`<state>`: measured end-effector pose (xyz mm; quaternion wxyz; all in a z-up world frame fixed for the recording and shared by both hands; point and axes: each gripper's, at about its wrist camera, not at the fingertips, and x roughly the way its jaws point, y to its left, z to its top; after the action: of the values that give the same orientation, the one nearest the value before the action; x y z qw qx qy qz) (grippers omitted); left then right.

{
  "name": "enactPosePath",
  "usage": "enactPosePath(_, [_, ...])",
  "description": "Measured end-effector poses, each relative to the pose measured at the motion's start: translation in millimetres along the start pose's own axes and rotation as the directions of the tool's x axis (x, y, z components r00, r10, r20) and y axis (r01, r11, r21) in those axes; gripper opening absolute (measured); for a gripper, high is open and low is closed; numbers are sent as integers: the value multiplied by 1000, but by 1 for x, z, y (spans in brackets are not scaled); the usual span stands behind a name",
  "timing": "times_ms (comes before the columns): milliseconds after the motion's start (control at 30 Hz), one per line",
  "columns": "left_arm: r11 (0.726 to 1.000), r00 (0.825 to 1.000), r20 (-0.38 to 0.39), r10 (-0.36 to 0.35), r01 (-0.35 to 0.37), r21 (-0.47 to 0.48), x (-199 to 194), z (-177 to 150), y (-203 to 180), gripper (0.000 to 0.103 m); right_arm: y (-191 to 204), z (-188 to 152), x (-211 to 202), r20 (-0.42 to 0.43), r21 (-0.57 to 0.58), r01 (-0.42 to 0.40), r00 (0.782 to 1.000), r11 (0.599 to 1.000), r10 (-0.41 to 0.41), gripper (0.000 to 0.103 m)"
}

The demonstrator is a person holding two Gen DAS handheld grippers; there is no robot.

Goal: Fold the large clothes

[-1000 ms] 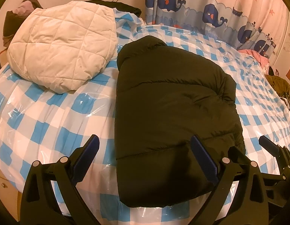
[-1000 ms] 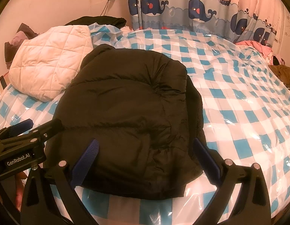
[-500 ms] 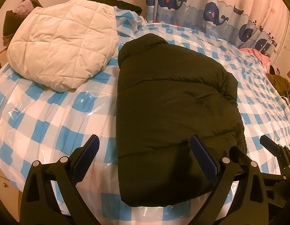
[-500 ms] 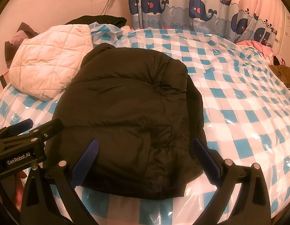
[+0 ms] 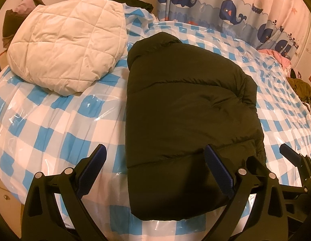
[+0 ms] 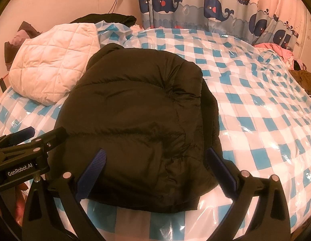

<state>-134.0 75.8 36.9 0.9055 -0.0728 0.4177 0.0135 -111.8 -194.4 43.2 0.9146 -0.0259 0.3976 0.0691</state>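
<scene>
whale curtains (image 6: 195, 6) hang behind our bed (image 6: 265, 120), which is spread with a blue-and-white checked sheet under clear plastic. we see the black jacket (image 5: 185, 110) lying folded in the middle of the bed, near the front edge, with a white quilt (image 5: 71, 46) bundled just beside it on the left. our left claw (image 5: 155, 164) hovers open over the jacket's left edge, gripping nothing. our right claw (image 6: 155, 164) is open too, above the jacket's near hem.

We see a puffy black jacket (image 5: 187, 108) with faint sheen, glossy plastic sheet (image 5: 55, 124) over checks, matt quilted white cloth (image 5: 69, 46) upper left.
</scene>
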Motion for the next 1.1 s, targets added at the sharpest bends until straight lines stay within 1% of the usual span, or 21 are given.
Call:
enactPosePath(167, [1000, 1000, -11, 10, -10, 11, 2, 1, -1, 94, -3, -1, 5, -39, -11, 1, 999, 1000, -1, 96])
enactPosePath(300, [1000, 1000, -23, 11, -11, 14, 4, 1, -1, 94, -9, 5, 17, -116, -42, -9, 993, 999, 4, 96])
enactPosePath(367, [1000, 1000, -20, 10, -10, 13, 4, 2, -1, 94, -13, 6, 17, -135, -52, -5, 991, 999, -2, 96])
enactPosePath(467, [1000, 1000, -23, 15, -14, 12, 5, 2, 0, 94, -14, 11, 17, -139, -61, -1, 990, 998, -8, 96])
enactPosePath(633, [999, 999, -30, 26, -25, 41, 5, 0, -6, 94, -15, 14, 12, -137, -57, -5, 991, 998, -2, 96])
enactPosePath(1100, [998, 999, -32, 30, -28, 52, 3, 1, -8, 94, -21, 20, 8, -150, -75, -1, 989, 997, -10, 96])
